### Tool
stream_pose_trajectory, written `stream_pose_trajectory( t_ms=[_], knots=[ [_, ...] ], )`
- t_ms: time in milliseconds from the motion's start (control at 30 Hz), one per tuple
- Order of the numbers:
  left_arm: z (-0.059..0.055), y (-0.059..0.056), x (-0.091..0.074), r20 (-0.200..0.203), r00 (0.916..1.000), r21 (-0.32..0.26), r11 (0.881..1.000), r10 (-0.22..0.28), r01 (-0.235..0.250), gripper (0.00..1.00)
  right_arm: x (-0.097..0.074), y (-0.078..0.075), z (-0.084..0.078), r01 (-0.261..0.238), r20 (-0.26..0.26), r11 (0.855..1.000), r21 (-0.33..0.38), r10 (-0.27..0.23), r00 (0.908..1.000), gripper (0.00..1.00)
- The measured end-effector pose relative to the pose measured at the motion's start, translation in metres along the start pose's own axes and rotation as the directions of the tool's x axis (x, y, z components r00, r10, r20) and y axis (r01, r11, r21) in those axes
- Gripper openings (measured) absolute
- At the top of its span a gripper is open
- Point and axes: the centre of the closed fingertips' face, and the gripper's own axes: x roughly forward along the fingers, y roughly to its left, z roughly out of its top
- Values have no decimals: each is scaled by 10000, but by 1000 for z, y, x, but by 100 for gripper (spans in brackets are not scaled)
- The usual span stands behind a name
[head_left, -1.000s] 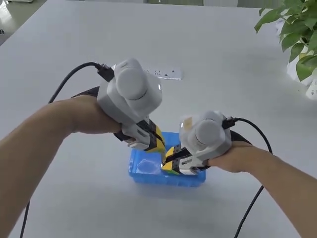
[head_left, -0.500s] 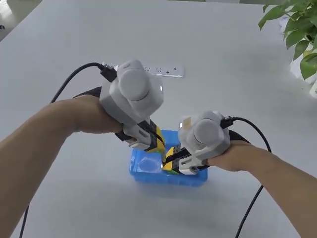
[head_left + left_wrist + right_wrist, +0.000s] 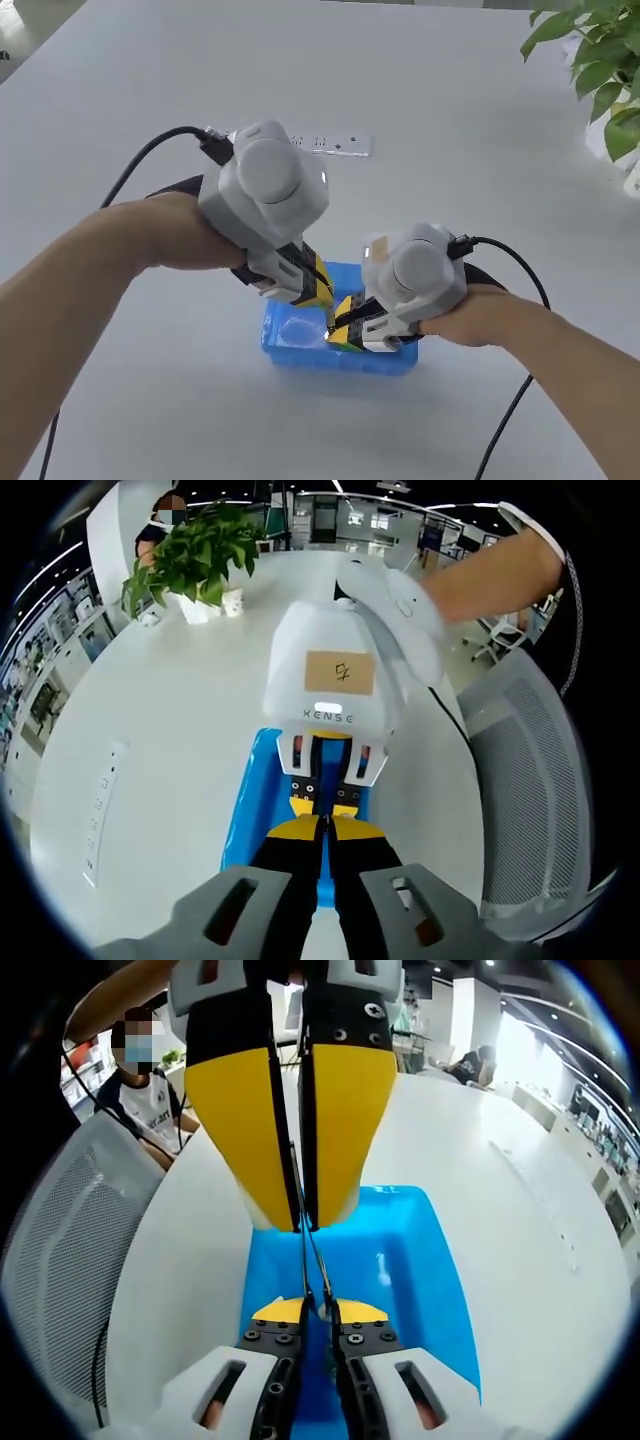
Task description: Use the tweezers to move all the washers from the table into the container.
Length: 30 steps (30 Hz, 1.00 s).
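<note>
Blue plastic, a shallow rectangular container (image 3: 290, 345) is sitting at the lower centre of the head view on the white tabletop (image 3: 450, 120). Both grippers are hovering nose to nose above it. The left gripper (image 3: 320, 292) is pointing down from the upper left and the right gripper (image 3: 345, 335) is pointing in from the right, their yellow tips almost touching. A white power strip (image 3: 335, 146) is lying above them, and a green leafy plant (image 3: 600, 60) is showing in the upper right corner.

In the left gripper view, the left gripper is holding its jaws pressed narrow at bottom centre. It is facing the right gripper's white body.

In the right gripper view, thin metal tweezers (image 3: 305, 1260) are running from the left gripper's nearly closed yellow jaws at the top into the right gripper's narrow jaws at the bottom. Both are pinching them over the container. Whether any washer is lying inside, I cannot tell.
</note>
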Motion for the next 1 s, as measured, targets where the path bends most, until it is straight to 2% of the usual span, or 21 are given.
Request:
stream_pose_trajectory(
  t_ms=[600,900,1000],
  knots=[
    [16,-4,-22,578,9976,113,9991,390,-398,5,-22,2,18,550,655,9985,-53,-545,9964,12],
    [25,-13,-33,808,9956,211,9985,477,-496,5,-37,10,29,713,964,9974,-110,-700,9929,12],
    [26,-20,-35,783,9960,306,9985,425,-450,5,-41,15,30,676,1057,9977,-82,-664,9922,12]
  ],
)
